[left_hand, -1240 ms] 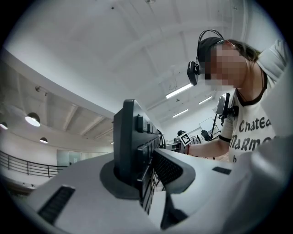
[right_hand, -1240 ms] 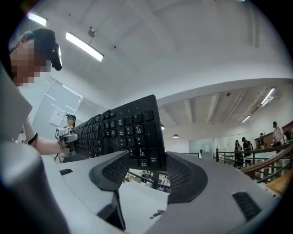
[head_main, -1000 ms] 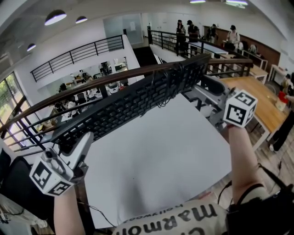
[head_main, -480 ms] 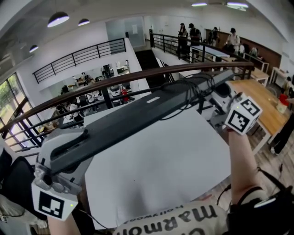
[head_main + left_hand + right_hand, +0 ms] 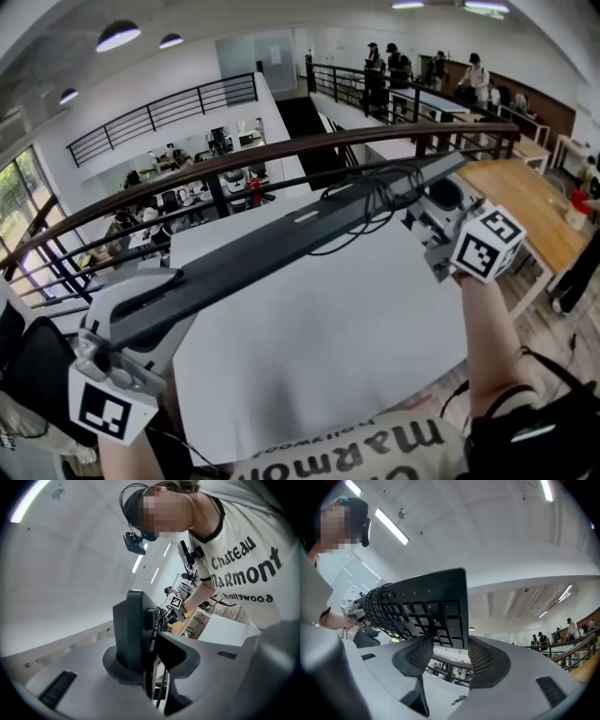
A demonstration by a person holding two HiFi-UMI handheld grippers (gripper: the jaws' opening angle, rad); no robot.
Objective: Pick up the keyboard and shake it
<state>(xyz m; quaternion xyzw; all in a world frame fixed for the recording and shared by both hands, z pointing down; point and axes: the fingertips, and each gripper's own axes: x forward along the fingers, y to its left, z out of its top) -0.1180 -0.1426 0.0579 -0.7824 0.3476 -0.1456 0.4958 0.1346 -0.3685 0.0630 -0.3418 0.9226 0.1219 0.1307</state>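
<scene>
The left claw [image 5: 149,656] is pinched on one short end of the flat black plastic keyboard [image 5: 132,630], seen edge-on in that claw's view. The right claw [image 5: 450,651] holds the far end between its mesh pads, its jaws having just closed slightly. Only its view shows the keys, their legends too small to read. The head view shows the plain underside with a looped dark cable [image 5: 375,202], held clear above the white bench [image 5: 328,337]. Beyond the left claw, the person's white shirt [image 5: 243,569] reads "Chateau Marmont hollywood".
</scene>
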